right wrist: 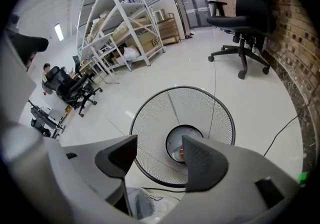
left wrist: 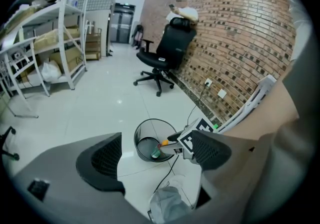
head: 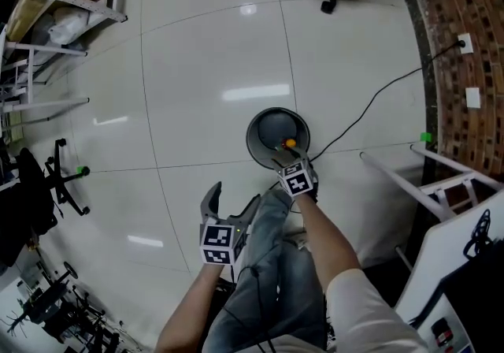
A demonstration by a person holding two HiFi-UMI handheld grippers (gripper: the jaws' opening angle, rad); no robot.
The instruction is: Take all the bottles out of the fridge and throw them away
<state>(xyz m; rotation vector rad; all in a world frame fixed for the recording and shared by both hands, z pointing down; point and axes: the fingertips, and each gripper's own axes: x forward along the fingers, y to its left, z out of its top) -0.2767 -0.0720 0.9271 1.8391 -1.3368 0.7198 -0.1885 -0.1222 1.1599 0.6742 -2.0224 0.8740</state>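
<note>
Centre of the head view: right gripper (head: 287, 157) over bin (head: 250, 135), jaws apart, nothing between them.

Bottle (right wrist: 180, 154) lies at the bin's bottom, seen through the gap of the right gripper's jaws; its orange cap and greenish body show in the left gripper view. Left gripper (head: 231, 202) sits lower left of the bin, jaws likewise apart and empty. Handling, as judged: the bottle looks small and plastic, so light, smooth-walled and easily dented. Any further bottle is best taken across mid-body, below the shoulder, with moderate squeeze; neck and cap offer little pad contact.
</note>
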